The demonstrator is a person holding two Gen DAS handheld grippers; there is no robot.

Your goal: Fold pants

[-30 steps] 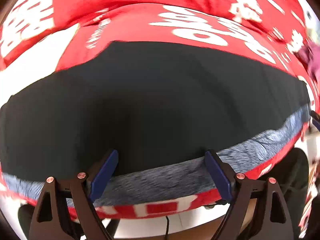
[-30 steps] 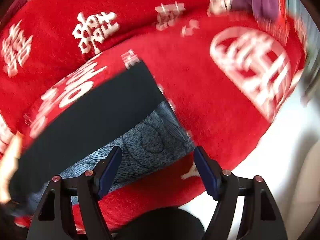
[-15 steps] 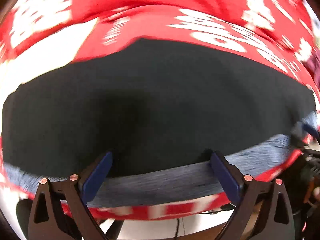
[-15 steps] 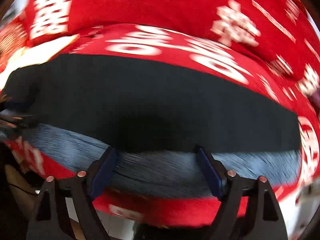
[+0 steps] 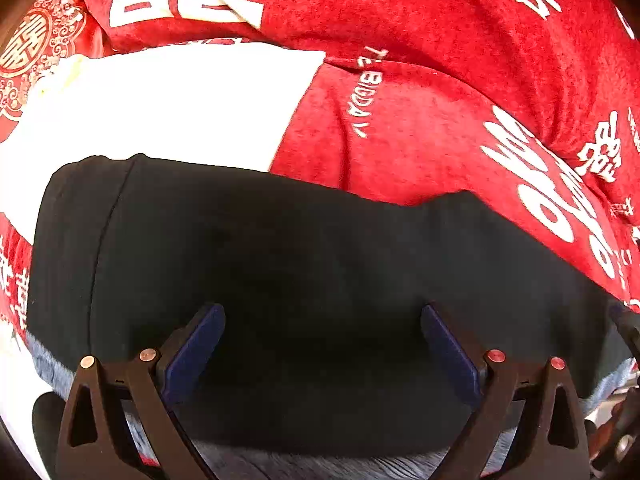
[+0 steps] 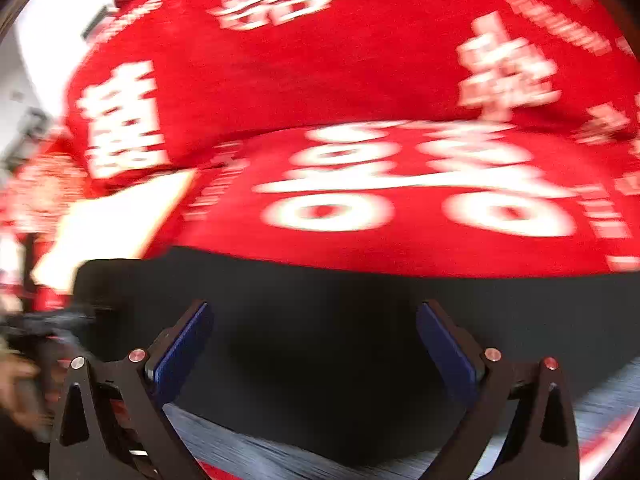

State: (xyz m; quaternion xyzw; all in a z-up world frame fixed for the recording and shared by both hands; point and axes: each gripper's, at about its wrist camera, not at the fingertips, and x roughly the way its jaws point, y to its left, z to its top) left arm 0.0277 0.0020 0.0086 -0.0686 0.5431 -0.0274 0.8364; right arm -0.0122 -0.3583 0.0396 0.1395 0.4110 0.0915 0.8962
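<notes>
One pair of black pants (image 5: 304, 264) lies folded into a long flat band across a red blanket (image 5: 420, 128), and everything else is placed against it. Two grippers are in view, one per wrist camera. Both have black triangular finger frames with copper-coloured rivets and blue rubbery pads (image 5: 192, 354). The left gripper (image 5: 322, 344) hangs over the near part of the pants with its jaws spread wide, nothing pinched. The right gripper (image 6: 314, 344) is likewise over the pants; its jaws have just been opening and stand wide apart, the pads clear of the cloth as far as the blur allows.

The pants look smooth and matte, with one vertical seam near their left end. Along their near edge a strip of grey-blue marled fabric (image 5: 304, 466) shows, perhaps a fleecy lining. The blanket is plush red with white printed characters and lettering. Beyond the far-left corner of the pants lies one plain white panel (image 5: 168, 108). In the right wrist view, a blurred hand (image 6: 18, 392) appears left of the pants.
</notes>
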